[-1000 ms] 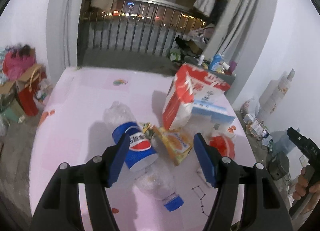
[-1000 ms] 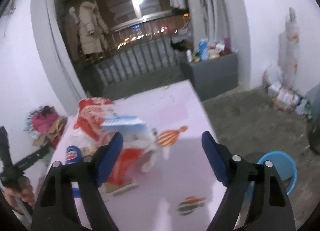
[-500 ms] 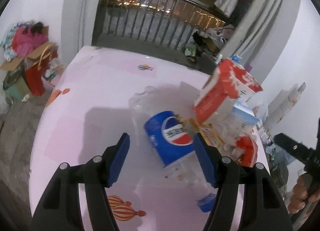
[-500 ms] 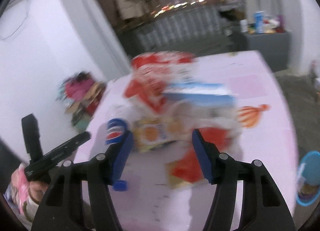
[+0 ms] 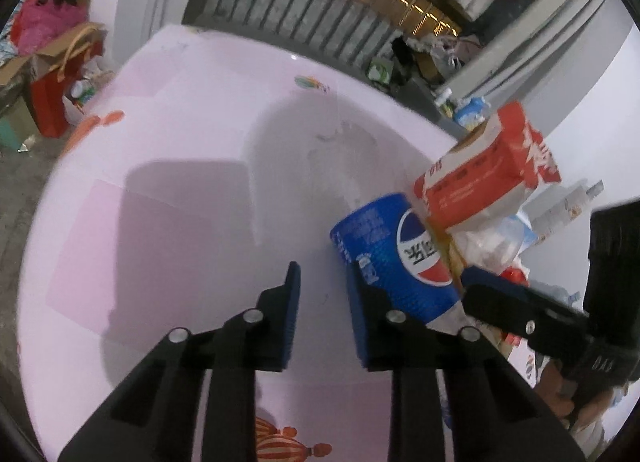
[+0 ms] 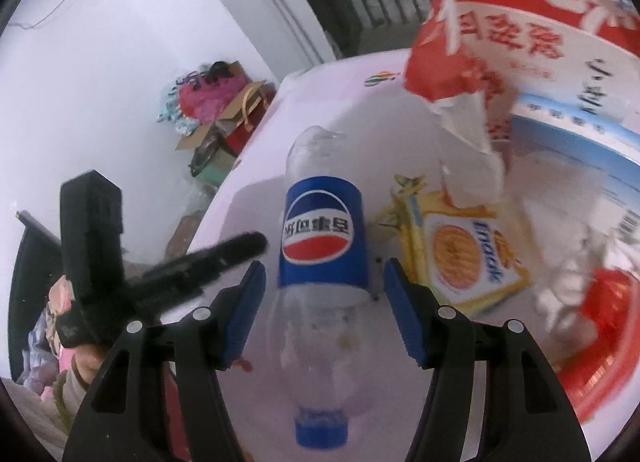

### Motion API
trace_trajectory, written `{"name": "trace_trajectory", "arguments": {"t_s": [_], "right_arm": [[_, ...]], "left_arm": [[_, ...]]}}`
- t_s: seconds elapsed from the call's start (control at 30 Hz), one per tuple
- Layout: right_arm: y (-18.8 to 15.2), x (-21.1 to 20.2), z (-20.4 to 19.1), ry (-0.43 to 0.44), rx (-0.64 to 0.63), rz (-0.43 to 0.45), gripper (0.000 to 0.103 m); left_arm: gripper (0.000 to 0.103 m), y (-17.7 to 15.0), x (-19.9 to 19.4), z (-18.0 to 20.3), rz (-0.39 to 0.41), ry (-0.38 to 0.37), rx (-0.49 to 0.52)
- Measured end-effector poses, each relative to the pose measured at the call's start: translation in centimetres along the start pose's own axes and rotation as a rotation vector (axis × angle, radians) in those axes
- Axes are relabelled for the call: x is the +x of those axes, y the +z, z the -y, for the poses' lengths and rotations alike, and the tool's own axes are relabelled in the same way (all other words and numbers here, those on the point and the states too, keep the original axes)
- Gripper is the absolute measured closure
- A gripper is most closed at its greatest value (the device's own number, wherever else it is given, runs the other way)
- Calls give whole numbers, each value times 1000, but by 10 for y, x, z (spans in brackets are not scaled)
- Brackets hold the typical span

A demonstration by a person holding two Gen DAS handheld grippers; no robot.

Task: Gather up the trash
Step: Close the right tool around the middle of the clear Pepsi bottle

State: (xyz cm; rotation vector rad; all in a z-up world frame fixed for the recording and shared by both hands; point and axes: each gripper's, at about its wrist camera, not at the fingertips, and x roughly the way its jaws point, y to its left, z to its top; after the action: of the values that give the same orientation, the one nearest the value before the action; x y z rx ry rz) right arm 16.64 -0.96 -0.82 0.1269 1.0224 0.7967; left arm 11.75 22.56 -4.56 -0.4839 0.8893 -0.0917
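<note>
A clear Pepsi bottle (image 6: 320,230) with a blue label and blue cap (image 6: 320,428) lies on the pink table (image 5: 180,182). My right gripper (image 6: 324,266) is open and straddles it, one pad on each side and neither touching. My left gripper (image 5: 323,274) hangs just left of the same bottle (image 5: 396,258); its jaws are closing with nothing between them. Beside the bottle lie a yellow snack wrapper (image 6: 464,250), a red and white bag (image 6: 500,22) and red crumpled packaging (image 6: 612,322). One of my right gripper's fingers (image 5: 504,302) shows in the left wrist view.
Cardboard boxes and a red bag (image 5: 52,74) stand on the floor left of the table. A metal railing (image 5: 320,14) runs behind it. A person's hand (image 6: 80,366) holds the left gripper at the table's near left edge.
My left gripper sank toward the table, shifted left of the bottle and narrowed its jaws. My right gripper swung left across the table and now straddles the bottle.
</note>
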Motion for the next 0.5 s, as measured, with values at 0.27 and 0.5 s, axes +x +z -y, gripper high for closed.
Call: {"name": "trace_trajectory", "arguments": {"t_s": [0.27,0.5], "right_arm": [[14,28,1,48,51,-49,51],[12,31,4,74,77,-53,53]], "left_arm": [[85,-8,19,2,-61,-23,41],[100,-12,27,3,-98,-42,52]]}}
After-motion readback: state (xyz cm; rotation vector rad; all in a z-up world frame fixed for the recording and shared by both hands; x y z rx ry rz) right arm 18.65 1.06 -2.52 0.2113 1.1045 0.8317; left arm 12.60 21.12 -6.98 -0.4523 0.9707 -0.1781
